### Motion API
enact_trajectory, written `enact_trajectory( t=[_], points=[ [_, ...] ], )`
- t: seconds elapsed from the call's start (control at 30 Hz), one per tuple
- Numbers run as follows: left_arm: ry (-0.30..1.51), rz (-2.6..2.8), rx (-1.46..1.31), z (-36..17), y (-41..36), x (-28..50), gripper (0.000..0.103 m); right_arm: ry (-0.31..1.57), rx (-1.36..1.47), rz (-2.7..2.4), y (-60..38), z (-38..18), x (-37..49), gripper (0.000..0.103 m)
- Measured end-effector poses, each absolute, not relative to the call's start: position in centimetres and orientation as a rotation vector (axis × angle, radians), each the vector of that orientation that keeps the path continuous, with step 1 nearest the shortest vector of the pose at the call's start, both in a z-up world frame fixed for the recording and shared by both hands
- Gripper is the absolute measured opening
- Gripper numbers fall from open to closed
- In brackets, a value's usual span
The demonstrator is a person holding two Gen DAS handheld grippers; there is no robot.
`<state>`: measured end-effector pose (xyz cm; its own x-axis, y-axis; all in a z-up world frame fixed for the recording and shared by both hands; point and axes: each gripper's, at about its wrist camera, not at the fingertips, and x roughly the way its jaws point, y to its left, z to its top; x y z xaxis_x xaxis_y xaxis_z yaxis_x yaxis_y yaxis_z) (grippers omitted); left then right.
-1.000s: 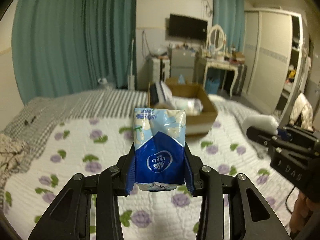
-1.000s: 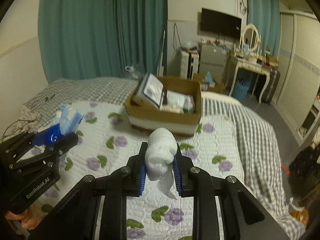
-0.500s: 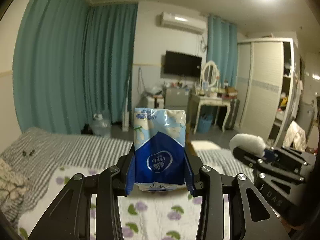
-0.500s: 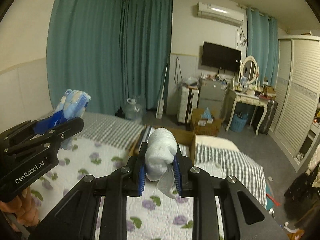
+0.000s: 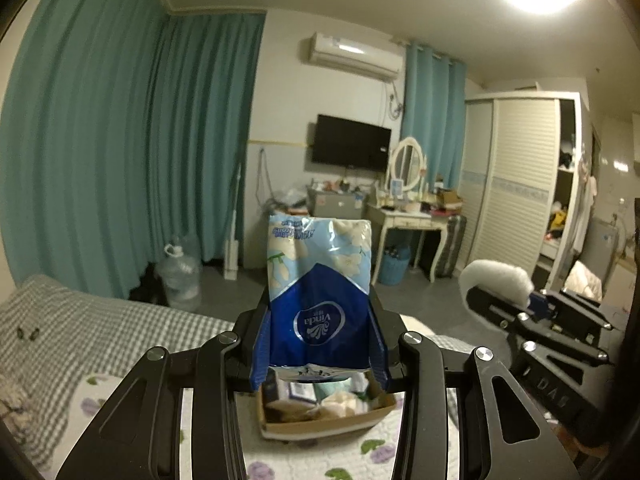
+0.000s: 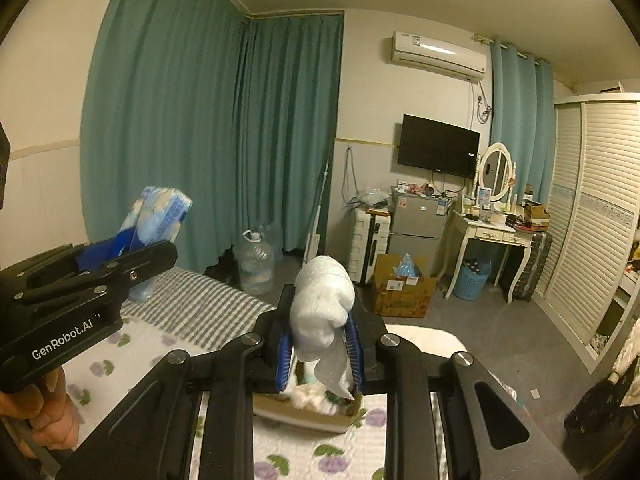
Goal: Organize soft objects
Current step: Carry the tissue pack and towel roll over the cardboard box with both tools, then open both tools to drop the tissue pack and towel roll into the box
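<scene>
1. The bed (image 5: 100, 332) carries a grey checked blanket and a white quilt (image 6: 132, 364) printed with purple flowers and green leaves; an open cardboard box (image 5: 320, 420) with packets and soft white things inside sits on the quilt.
2. Around it: teal curtains (image 5: 120, 160), a wall air conditioner (image 6: 438, 56), a black television (image 6: 438, 146), a white dressing table with an oval mirror (image 6: 494, 172), a slatted white wardrobe (image 5: 520, 196), a clear water jug (image 6: 256, 262) on the grey floor, and a second cardboard box (image 6: 404, 292) there.
3. A second ago both cameras looked down across the quilt, with the box beyond the held things; now both look higher, showing ceiling and wall, and the box lies low behind the jaws. Both grips are unchanged.
4. The left gripper (image 5: 320, 344) is clenched on a tissue pack (image 5: 320, 292), upright in crinkled glossy plastic, deep blue below and pale blue with white flowers above.
5. The right gripper (image 6: 320, 344) is clenched on a rolled white cloth (image 6: 322, 308), fluffy and rounded, with a loose flap hanging beneath, above the box.
6. A hand (image 6: 44, 412) grips the left gripper's handle.
</scene>
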<state>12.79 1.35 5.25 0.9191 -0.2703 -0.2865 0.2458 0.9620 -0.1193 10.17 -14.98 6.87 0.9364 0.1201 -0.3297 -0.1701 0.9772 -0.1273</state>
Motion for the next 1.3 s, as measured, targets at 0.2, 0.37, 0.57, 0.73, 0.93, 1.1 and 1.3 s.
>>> enact_trajectory(
  t=[0.2, 0.37, 0.57, 0.73, 0.93, 1.1, 1.3],
  points=[
    [0.349, -0.282, -0.049, 3.5, -0.6, 17.1, 0.039, 0.35, -0.164, 0.137, -16.6, 5.7, 14.6, 0.023],
    [0.428, -0.302, -0.052, 0.9, -2.0, 21.2, 0.039, 0.414, -0.162, 0.148, -17.0, 2.7, 18.8, 0.023],
    [0.535, -0.317, -0.031, -3.1, -4.0, 25.6, 0.039, 0.509, -0.158, 0.162, -18.2, -2.6, 23.2, 0.023],
    [0.652, -0.338, -0.016, -6.9, -5.7, 29.0, 0.039, 0.598, -0.156, 0.17, -19.0, -7.4, 26.7, 0.023],
    [0.756, -0.34, -0.004, -10.3, -6.7, 31.8, 0.039, 0.698, -0.174, 0.184, -19.2, -12.8, 29.7, 0.023],
    [0.805, -0.343, 0.032, -12.2, -7.9, 32.7, 0.039, 0.771, -0.183, 0.186, -19.2, -16.4, 31.4, 0.023],
    [0.83, -0.327, 0.07, -13.4, -8.3, 33.7, 0.042, 0.836, -0.187, 0.181, -19.1, -19.2, 32.7, 0.024]
  ],
)
